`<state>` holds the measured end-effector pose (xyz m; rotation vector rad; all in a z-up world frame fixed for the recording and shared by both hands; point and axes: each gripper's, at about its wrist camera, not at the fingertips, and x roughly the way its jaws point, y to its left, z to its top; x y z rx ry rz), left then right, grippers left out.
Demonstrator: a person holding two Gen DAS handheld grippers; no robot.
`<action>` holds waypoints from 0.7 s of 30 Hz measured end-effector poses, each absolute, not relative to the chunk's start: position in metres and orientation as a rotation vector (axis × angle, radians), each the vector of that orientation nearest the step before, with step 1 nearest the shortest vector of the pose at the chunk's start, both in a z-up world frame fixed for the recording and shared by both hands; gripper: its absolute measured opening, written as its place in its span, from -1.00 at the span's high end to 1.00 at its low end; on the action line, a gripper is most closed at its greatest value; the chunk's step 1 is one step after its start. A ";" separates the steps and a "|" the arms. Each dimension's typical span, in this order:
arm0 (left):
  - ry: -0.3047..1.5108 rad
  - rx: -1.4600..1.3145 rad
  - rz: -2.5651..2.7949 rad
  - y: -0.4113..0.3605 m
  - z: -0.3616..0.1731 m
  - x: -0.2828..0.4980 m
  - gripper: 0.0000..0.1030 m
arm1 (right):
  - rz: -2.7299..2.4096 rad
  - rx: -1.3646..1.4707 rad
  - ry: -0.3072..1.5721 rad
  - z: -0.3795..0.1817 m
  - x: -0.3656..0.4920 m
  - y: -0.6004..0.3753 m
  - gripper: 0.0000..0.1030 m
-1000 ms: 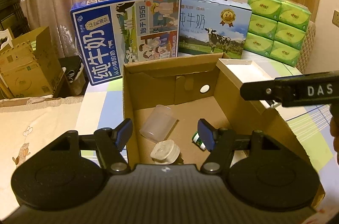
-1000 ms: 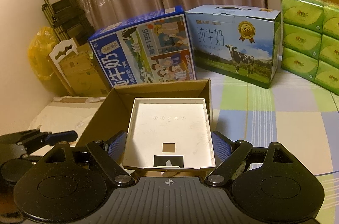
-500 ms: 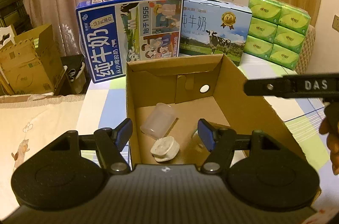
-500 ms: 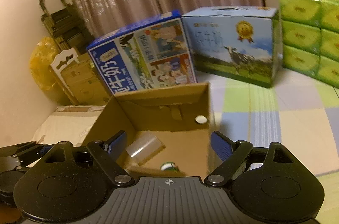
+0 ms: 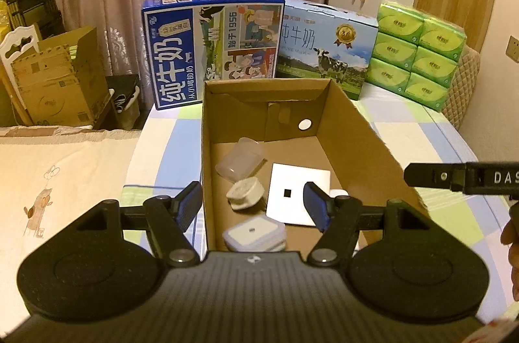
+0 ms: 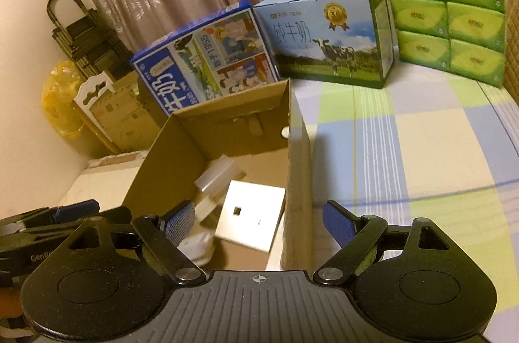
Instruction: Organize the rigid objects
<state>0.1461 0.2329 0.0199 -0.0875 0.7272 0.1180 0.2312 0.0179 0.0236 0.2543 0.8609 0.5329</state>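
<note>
An open cardboard box stands on the checked cloth. Inside lie a white square plate with a small square hole, a clear plastic cup on its side, a white plug-like piece and a white square case. My left gripper is open and empty above the box's near end. My right gripper is open and empty over the box's right wall; its finger also shows in the left wrist view.
Two milk cartons, blue and light blue, stand behind the box. Green tissue packs are stacked at the back right. Cardboard boxes sit on the floor at left. A cream cloth lies left of the box.
The white plate left my right gripper and now lies flat inside the box. My right gripper drew back and to the right. My left gripper pulled back slightly.
</note>
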 end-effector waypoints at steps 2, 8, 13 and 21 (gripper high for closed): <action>0.723 -0.097 0.129 0.230 0.025 0.133 -0.35 | 0.531 0.255 0.859 0.029 0.220 0.014 -0.62; 0.722 -0.117 0.142 0.218 0.034 0.099 -0.53 | 0.524 0.249 0.846 0.046 0.186 0.004 -0.62; 0.724 -0.115 0.142 0.203 0.041 0.077 -0.63 | 0.519 0.220 0.847 0.052 0.158 -0.004 -0.62; 0.710 -0.109 0.147 0.178 0.052 0.046 -0.74 | 0.527 0.124 0.821 0.059 0.119 -0.013 -0.62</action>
